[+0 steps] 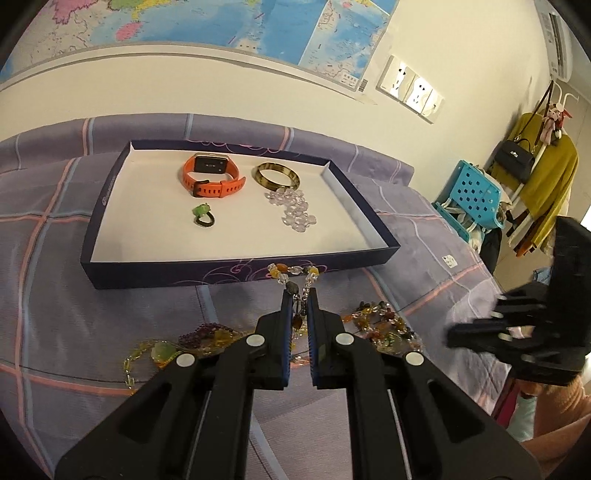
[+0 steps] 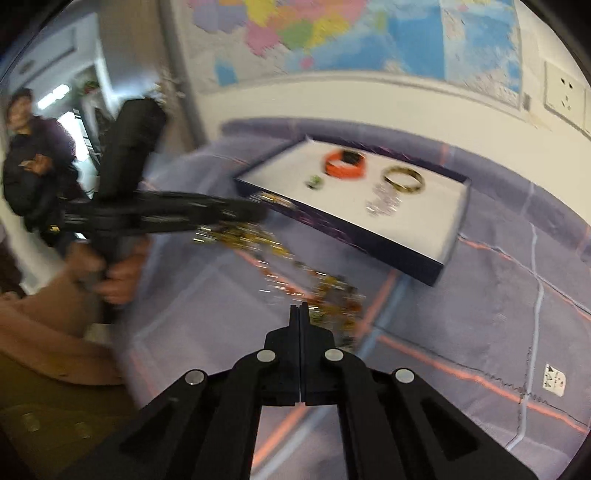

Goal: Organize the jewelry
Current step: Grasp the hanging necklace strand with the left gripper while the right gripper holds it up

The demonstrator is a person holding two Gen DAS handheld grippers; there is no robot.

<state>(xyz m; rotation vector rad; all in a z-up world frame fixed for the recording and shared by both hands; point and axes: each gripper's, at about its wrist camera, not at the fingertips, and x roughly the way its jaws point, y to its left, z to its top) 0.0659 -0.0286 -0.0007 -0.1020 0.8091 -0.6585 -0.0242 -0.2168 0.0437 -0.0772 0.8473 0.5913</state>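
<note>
A dark blue tray point(image 1: 236, 271) with a white floor lies on the bed. In it are an orange watch point(image 1: 212, 175), a gold bangle point(image 1: 276, 176), a green ring point(image 1: 204, 215) and a clear bead bracelet point(image 1: 295, 210). My left gripper point(image 1: 298, 295) is shut on an amber bead necklace point(image 1: 291, 275) just in front of the tray. The necklace's loose strands point(image 1: 380, 325) trail on the bedspread. In the blurred right wrist view, my right gripper point(image 2: 299, 308) is shut and empty, above the necklace point(image 2: 332, 291). The tray point(image 2: 369, 236) lies beyond it.
The bed has a purple plaid spread point(image 1: 55, 295). A wall with a map point(image 1: 221, 22) is behind it. A blue crate point(image 1: 472, 192) and a clothes rack point(image 1: 546, 170) stand on the right. A person point(image 2: 29, 155) stands at the left in the right wrist view.
</note>
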